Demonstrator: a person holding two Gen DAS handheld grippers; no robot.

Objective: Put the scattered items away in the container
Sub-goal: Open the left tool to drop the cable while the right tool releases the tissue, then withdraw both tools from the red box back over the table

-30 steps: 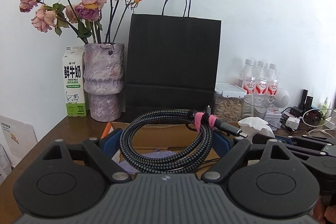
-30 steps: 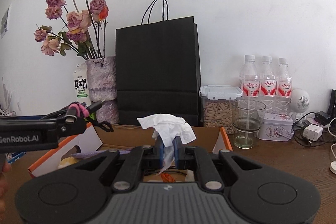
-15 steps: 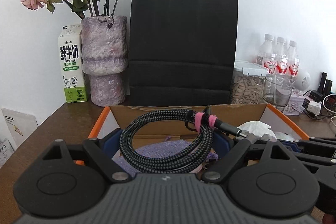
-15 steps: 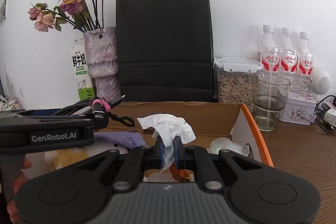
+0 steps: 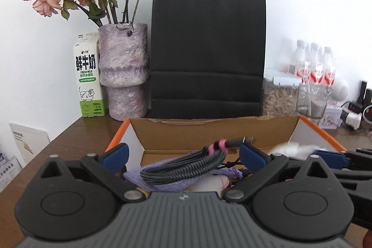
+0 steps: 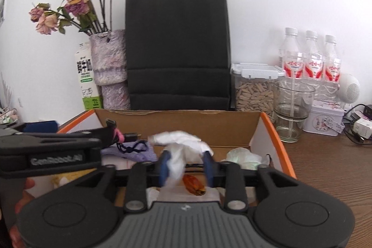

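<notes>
Both grippers over the box, jaws just opening.
Left gripper wide, cable dropped free; right gripper half-open, tissue loose between.

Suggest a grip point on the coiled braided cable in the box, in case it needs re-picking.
Judging by its pose, take the coiled cable across the bundled strands just behind the pink strap, coming from above. It lies flat on the purple pouch in the cardboard box, and the strap keeps the loops together there.
</notes>
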